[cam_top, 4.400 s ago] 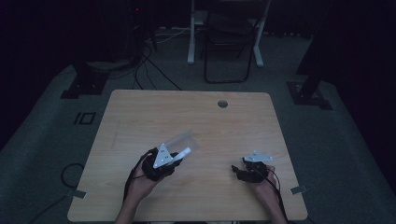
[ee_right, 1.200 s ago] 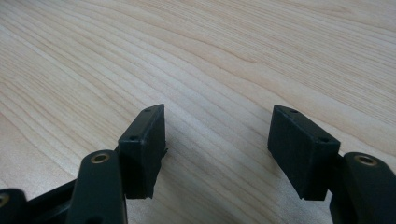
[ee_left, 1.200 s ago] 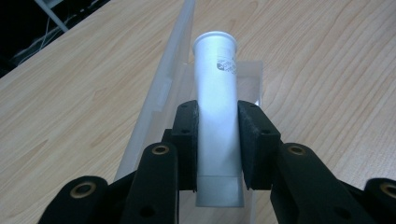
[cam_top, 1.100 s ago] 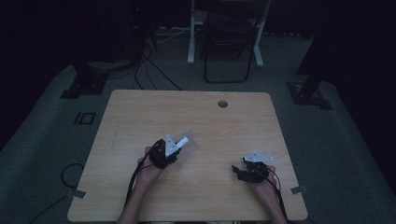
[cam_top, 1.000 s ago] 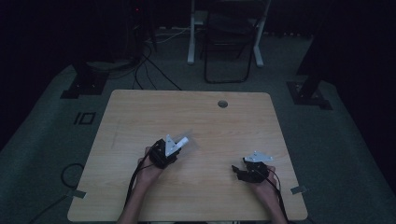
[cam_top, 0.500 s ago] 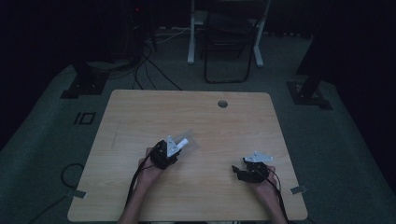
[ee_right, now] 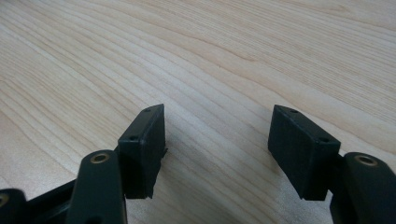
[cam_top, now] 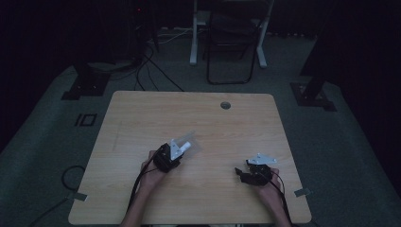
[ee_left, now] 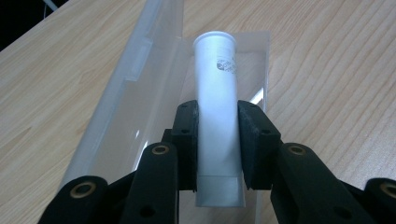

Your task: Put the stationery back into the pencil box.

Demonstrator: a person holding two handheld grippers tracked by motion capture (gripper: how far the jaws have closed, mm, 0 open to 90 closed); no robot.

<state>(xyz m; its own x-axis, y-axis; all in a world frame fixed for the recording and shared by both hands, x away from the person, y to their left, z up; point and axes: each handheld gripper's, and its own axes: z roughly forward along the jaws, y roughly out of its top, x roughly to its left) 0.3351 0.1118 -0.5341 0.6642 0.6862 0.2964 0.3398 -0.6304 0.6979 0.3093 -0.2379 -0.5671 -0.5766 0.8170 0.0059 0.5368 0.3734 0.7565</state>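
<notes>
The left hand-held gripper [ee_left: 217, 140] clamps a white tube [ee_left: 215, 107] between its pads, just above a clear plastic case [ee_left: 140, 93] on the table [cam_top: 142, 113]. The right hand-held gripper [ee_right: 217, 149] rests wide apart, holding nothing.

White tube [ee_left: 215, 112], clear box [ee_left: 140, 93], pale wood-grain table [cam_top: 142, 113].

both grippers are black: the left gripper [ee_left: 217, 140] at the lower middle of its own view has two blocky jaws with rough inner faces, small screw holes and brass-coloured rivets on the linkage arms. the right gripper [ee_right: 217, 149], at the bottom of its view, has the same black blocks and brass rivets. in the high view each carries a grey three-cornered plate and trails a black cable down toward the lower edge, along bare forearms.
</notes>
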